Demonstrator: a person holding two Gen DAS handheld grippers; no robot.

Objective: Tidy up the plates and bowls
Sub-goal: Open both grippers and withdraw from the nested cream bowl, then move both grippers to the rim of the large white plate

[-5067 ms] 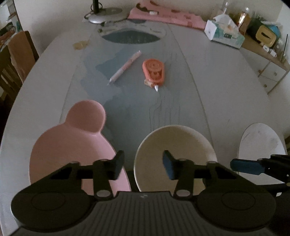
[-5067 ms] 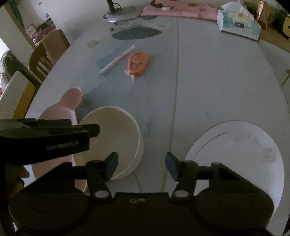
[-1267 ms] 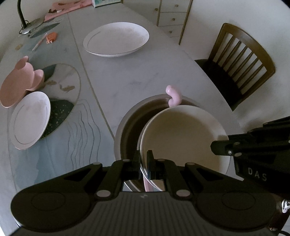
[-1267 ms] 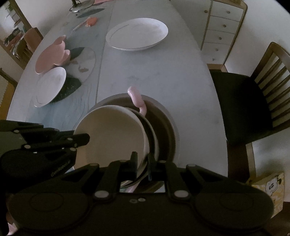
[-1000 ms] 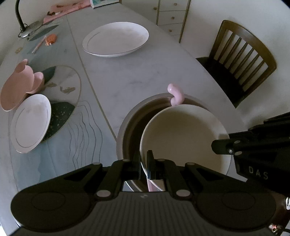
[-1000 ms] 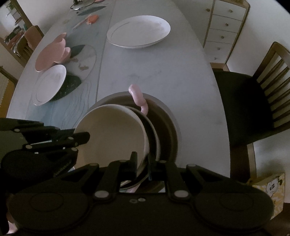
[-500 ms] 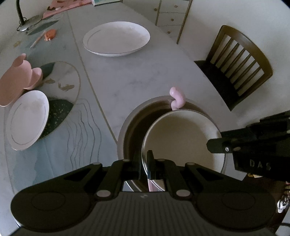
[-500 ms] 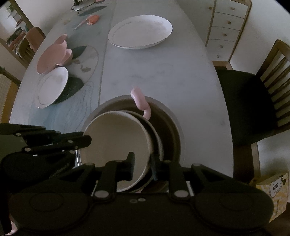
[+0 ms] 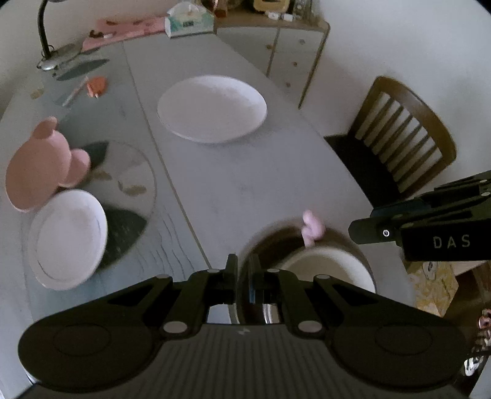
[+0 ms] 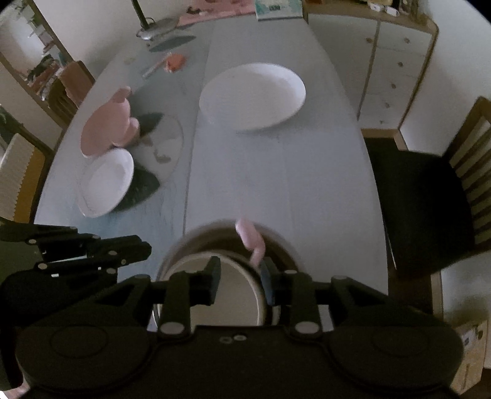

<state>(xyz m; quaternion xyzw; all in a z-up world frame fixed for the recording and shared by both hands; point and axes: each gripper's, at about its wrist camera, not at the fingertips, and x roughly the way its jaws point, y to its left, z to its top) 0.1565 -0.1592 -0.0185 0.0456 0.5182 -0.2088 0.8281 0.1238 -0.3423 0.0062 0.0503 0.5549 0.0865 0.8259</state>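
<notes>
While my left tool hangs above the near end of the desk with its fingers drawn together and nothing between them, my right tool sits over the cream bowl with its jaws opening; the bowl's right rim lies in the gap, and the pads are clear of it. That bowl rests tilted inside a big dark basin at the desk's near edge, leaning on other dishes stacked there, and a pink curled handle pokes up from the basin's far side. From the left camera the bowl shows just right of my closed fingers, with the handle beyond it and the right tool's black body coming in from the right. Further up the desk a large white plate lies alone near the middle. Off to the left a small white plate sits partly on a dark mat, and just behind it is a pink bear-shaped dish. At the far end I can make out a pen, an orange tape dispenser, a lamp base, a pink cloth and a tissue box. A wooden chair stands on the right side of the desk, with a drawer cabinet beyond it. Both views are motion-blurred.
</notes>
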